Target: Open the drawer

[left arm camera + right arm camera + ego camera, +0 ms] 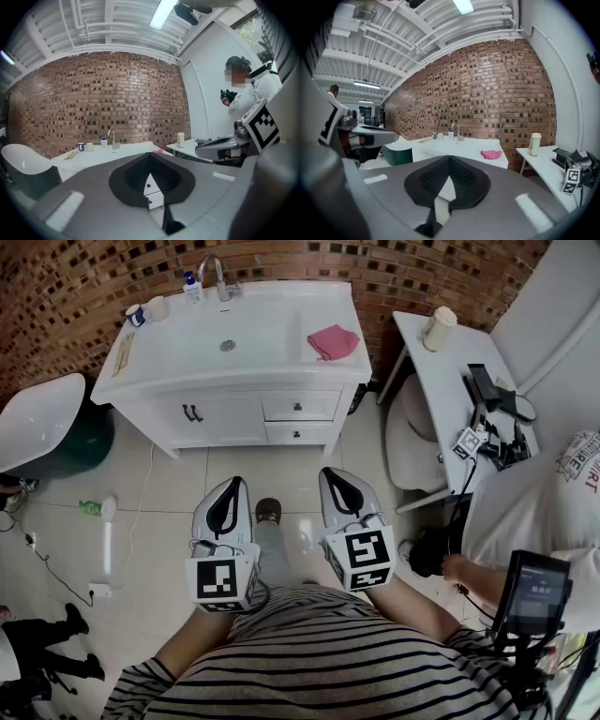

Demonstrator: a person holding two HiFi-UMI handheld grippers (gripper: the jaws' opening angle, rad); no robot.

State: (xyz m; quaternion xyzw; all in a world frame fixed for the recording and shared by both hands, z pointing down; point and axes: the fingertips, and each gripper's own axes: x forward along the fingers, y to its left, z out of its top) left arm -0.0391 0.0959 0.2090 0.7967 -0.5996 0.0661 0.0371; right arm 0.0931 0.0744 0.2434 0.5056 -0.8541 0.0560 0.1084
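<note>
The white vanity (234, 413) stands ahead against the brick wall, with two small drawers at its right side, both closed: the upper drawer (298, 406) and the lower drawer (296, 434). My left gripper (229, 482) and right gripper (335, 474) are side by side above the tiled floor, well short of the vanity and pointing at it. Both are shut with nothing between their jaws. In the left gripper view the two drawers (151, 186) show through the gap behind the closed tips (150, 153). The right gripper (449, 157) looks at the vanity's top.
A pink cloth (333, 341), faucet (217, 277), soap bottle (191, 287) and cups (141, 313) sit on the vanity top. A white table (441, 381) with a tumbler (438, 328) and a chair (412, 442) stand right. Another person (534, 512) is at the right, a white tub (37, 418) left.
</note>
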